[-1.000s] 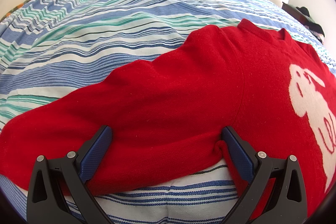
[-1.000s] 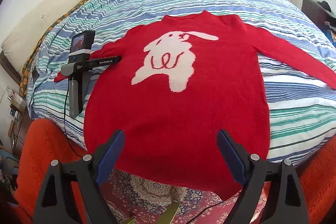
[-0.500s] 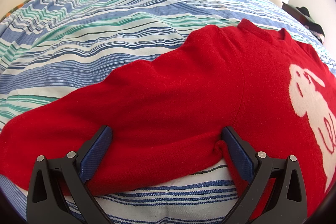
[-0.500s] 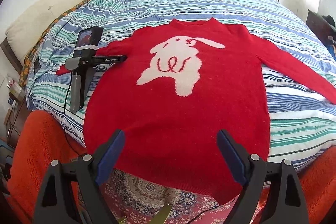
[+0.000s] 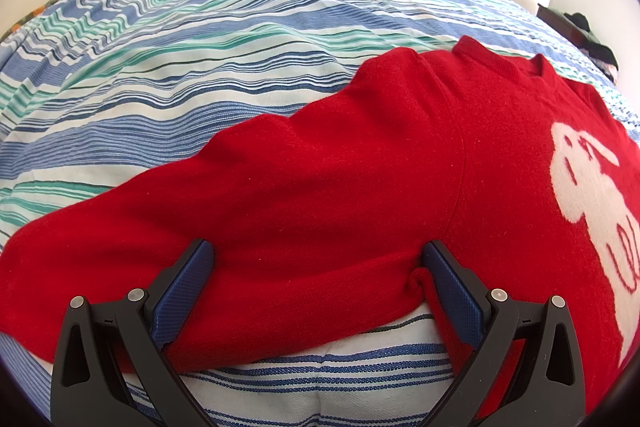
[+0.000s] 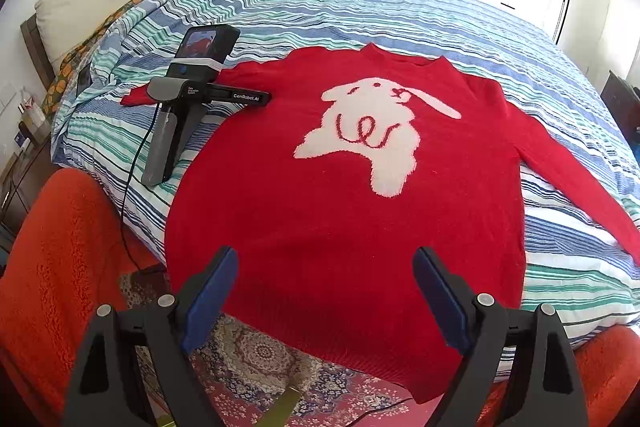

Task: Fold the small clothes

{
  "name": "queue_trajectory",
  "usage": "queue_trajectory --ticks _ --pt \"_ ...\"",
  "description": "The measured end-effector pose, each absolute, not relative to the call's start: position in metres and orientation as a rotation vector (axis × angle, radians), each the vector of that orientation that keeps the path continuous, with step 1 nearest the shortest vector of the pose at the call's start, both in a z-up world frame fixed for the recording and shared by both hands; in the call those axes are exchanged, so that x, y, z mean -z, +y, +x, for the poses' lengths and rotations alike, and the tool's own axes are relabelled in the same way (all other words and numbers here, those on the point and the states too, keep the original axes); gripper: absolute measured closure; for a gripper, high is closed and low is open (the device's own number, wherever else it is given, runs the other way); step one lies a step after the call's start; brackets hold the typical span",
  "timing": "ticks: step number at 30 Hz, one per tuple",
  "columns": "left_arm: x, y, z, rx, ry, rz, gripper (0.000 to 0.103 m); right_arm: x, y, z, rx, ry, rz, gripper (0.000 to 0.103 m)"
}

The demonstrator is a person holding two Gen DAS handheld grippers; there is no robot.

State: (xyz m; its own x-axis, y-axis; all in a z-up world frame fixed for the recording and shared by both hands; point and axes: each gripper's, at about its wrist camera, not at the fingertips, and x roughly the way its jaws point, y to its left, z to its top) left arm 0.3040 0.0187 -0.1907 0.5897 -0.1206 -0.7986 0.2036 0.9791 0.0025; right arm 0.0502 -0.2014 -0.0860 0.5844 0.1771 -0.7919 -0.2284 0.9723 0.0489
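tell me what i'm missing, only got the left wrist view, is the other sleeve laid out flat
Observer: Yes, the other sleeve lies stretched out on the striped bedspread.
Operator: where's the hem
Observer: The hem hangs over the bed's edge, with a patterned rug below.
Operator: anyone holding the left tongs
Observer: No hand shows on the left tongs; their handle rests on the bedspread.
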Motion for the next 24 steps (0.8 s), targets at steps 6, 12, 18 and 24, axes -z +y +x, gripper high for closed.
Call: queue_trajectory --ticks 6,12,18,24 --pt "0.1907 0.0186 0.304 0.189 0.921 0.097 0.0 0.087 -0.1972 0.051 -0.242 0.924 -0.078 0.015" --pt "0.1907 0.0186 0.3041 0.189 0.921 0.097 0.0 0.0872 -0.1966 0.0517 -0.239 0.927 -0.075 0.015" --pt "0.1907 0.0186 0.3041 0.189 0.921 0.097 0.0 0.09 -0.1958 0.0541 -0.237 0.94 -0.077 0.015" --pt "0.1907 0.0186 0.3041 0.189 0.921 0.097 0.0 0.0928 -0.1931 0.0567 -0.241 0.95 -0.087 0.015"
